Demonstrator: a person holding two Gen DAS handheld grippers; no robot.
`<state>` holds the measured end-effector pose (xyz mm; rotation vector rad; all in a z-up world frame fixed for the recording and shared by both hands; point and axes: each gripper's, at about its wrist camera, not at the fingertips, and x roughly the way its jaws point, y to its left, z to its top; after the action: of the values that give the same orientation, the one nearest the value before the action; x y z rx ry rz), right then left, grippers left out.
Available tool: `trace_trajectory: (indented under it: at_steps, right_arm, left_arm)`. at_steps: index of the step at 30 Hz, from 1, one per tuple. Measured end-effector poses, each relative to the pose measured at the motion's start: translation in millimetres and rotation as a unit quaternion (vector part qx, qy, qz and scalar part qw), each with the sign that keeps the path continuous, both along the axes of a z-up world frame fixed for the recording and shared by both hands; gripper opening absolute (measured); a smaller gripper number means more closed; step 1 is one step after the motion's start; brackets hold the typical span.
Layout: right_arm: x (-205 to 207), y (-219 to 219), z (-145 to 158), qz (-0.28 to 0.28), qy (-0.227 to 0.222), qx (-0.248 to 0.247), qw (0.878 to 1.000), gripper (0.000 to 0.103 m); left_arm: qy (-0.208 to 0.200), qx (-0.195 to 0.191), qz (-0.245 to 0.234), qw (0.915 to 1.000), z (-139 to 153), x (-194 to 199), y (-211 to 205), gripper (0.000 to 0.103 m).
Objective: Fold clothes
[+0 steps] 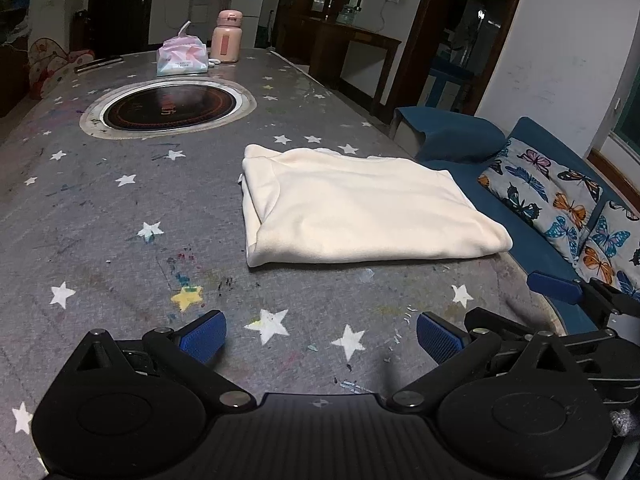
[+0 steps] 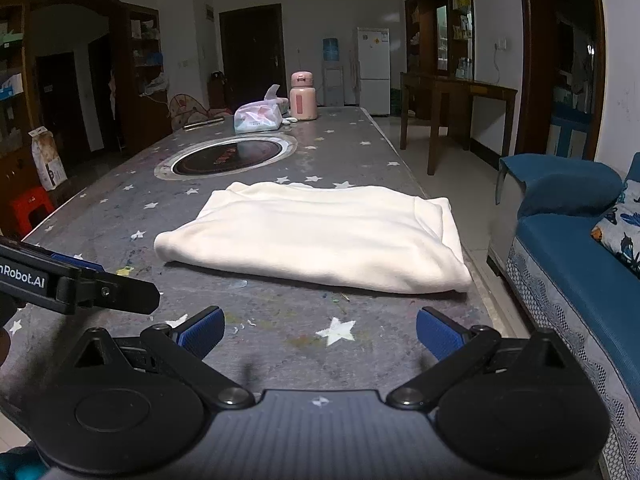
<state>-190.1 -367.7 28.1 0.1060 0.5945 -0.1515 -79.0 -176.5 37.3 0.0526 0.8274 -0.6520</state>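
Grey star-printed table (image 1: 120, 208) under dim room light, round dark hob (image 1: 168, 109) at upper left, blue sofa (image 1: 560, 280) at right edge. Folded cream garment (image 1: 360, 212) lying mid-frame. Left gripper (image 1: 320, 338) and right gripper (image 2: 320, 334) both spread wide, holding nothing.

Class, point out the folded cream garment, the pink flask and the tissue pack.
folded cream garment (image 1: 360, 208), left wrist view, middle of top layer.
pink flask (image 2: 303, 101), right wrist view, body.
tissue pack (image 1: 182, 58), left wrist view, front face.

The folded garment (image 2: 316, 236) lies on the table (image 2: 120, 216) — hotplate (image 2: 228, 157) behind it at eleven o'clock, sofa (image 2: 576, 248) at three.
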Motion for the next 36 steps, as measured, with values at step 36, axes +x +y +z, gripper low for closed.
trace_trajectory:
  at_steps: [36]
  right_arm:
    - [-2.9,8.6,-2.7,-0.006,-0.002,0.009,1.000,0.103]
  left_arm:
    - [-0.021,0.032,0.018,0.9991,-1.6,-10.2,3.7,0.103]
